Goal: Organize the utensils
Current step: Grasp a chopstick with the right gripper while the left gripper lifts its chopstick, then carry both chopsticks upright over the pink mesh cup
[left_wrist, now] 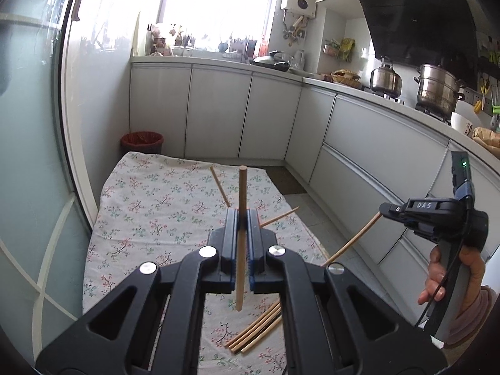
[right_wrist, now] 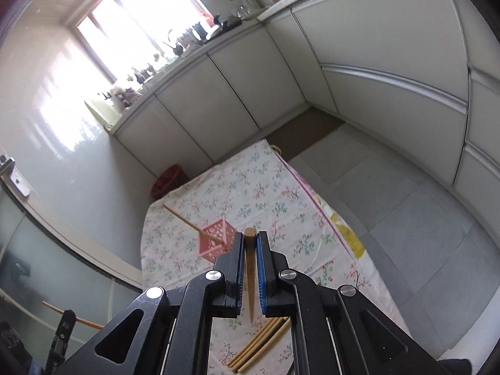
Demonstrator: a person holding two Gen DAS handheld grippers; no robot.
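In the left wrist view, the left gripper (left_wrist: 242,218) is clamped on a wooden chopstick (left_wrist: 241,234) that stands almost upright between its blue pads, thick end toward twelve o'clock. The gripper's body hides much of the floral cloth (left_wrist: 150,212) beneath it. At five o'clock from the jaws a loose bundle of chopsticks (left_wrist: 256,328) lies on the cloth, its upper ends cut off by the right finger. Two more sticks (left_wrist: 220,187) poke out behind the pads at eleven and two o'clock; what they stand in is hidden here. At three o'clock the right gripper (left_wrist: 382,211), held by a hand (left_wrist: 450,278), pinches another chopstick (left_wrist: 353,240) by its end, out past the cloth's right edge over bare floor tiles (left_wrist: 312,206).

In the right wrist view, the right gripper (right_wrist: 250,239) grips its chopstick (right_wrist: 250,268) end-on. At ten o'clock a pink lattice holder (right_wrist: 214,240) sits on the cloth (right_wrist: 250,184), partly covered by the left finger, with one stick (right_wrist: 184,220) leaning out of it. The bundle (right_wrist: 259,347) lies at six o'clock, half hidden. To the right, open grey floor (right_wrist: 406,218) runs to the cabinets (right_wrist: 390,93).
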